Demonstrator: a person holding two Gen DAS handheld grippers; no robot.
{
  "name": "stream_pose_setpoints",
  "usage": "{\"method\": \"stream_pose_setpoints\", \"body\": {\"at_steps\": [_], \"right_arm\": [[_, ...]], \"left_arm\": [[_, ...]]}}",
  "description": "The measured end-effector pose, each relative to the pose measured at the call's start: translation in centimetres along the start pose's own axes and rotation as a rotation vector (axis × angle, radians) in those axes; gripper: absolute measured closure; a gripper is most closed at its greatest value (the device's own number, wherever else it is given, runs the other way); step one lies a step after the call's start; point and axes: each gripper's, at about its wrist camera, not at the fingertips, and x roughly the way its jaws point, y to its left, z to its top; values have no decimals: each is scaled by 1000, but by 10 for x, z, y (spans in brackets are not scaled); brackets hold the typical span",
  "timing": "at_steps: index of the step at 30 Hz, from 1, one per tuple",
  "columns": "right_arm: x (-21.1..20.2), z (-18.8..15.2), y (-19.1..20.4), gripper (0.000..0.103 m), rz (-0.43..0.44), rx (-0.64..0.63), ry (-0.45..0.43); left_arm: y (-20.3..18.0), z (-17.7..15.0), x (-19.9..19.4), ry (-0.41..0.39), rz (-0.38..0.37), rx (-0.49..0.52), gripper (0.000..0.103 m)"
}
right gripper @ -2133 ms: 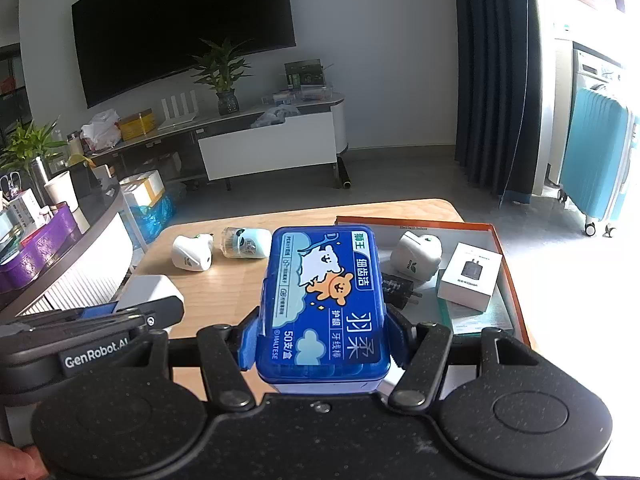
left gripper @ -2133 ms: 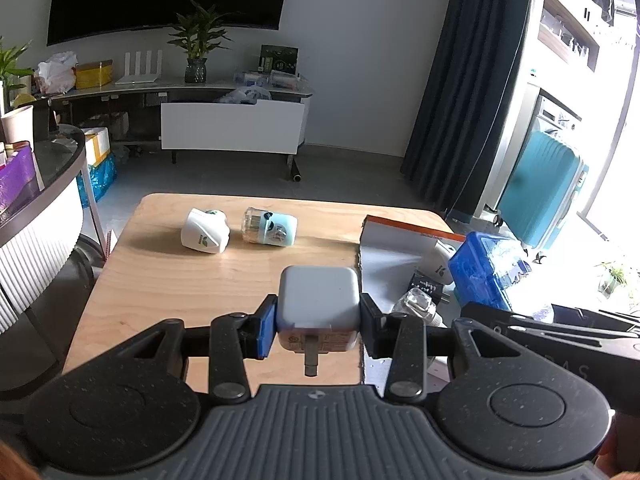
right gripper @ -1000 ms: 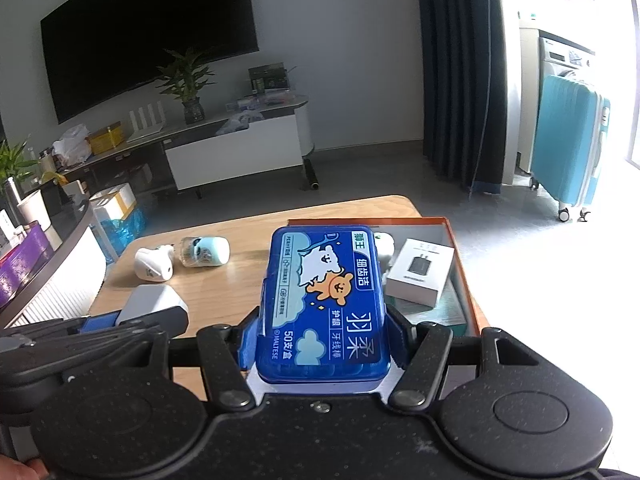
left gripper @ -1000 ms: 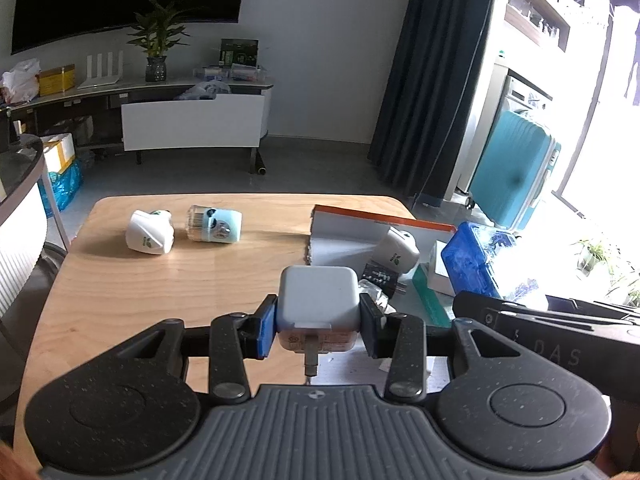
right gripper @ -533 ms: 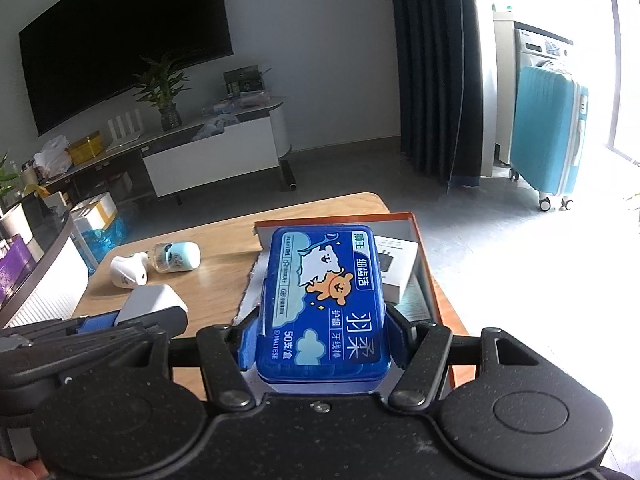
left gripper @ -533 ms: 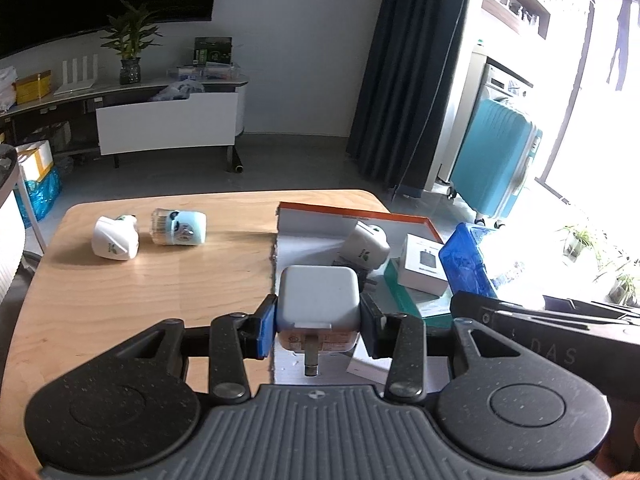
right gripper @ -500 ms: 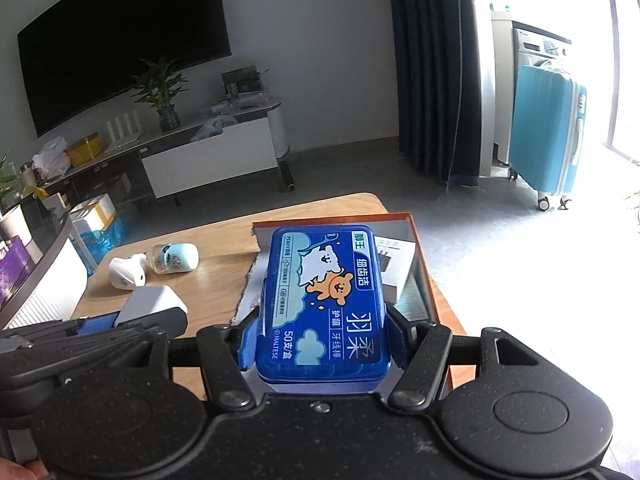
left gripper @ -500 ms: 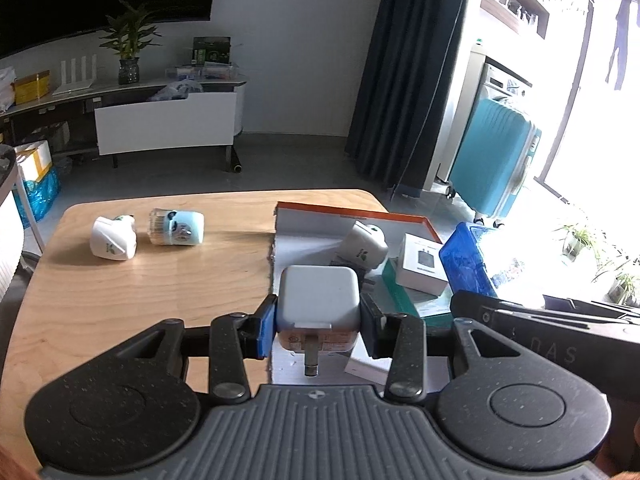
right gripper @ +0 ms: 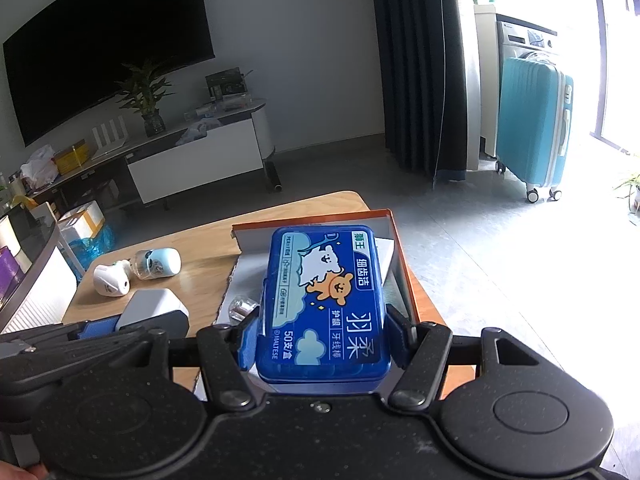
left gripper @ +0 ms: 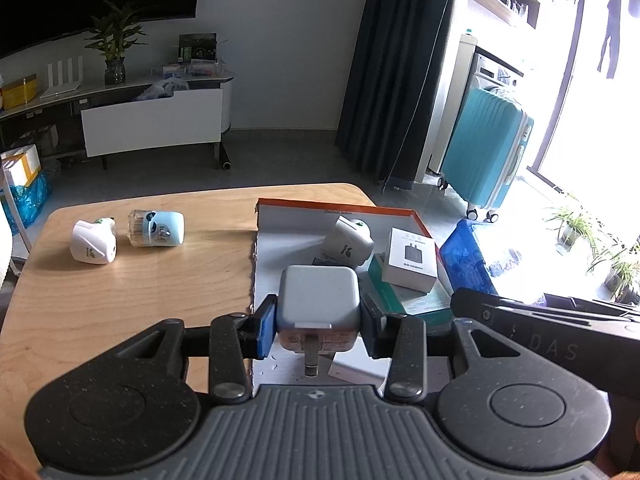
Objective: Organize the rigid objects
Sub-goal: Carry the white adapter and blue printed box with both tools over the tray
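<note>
My left gripper is shut on a grey-white charger plug, held over the near left part of an orange-rimmed cardboard box. My right gripper is shut on a blue floss-pick box, held above the same orange-rimmed box. Inside the box lie a white plug, a small white carton and green packaging. On the wooden table to the left lie a white plug and a light-blue bottle.
The table's far edge and right corner end close behind the box. A teal suitcase stands on the floor to the right, by dark curtains. A TV stand with a plant sits at the back wall.
Both grippers have shifted to the right with their loads. They now hang over the orange-rimmed box rather than the bare table. The grips have not changed.
</note>
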Motion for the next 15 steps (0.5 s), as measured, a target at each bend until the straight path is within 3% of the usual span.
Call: {"method": "stream_pose_setpoints", "body": {"at_steps": [15], "right_arm": [[16,2,-6,30,-20,19,20]], "left_arm": [[-9,3,17,24,-15,12,61]]}}
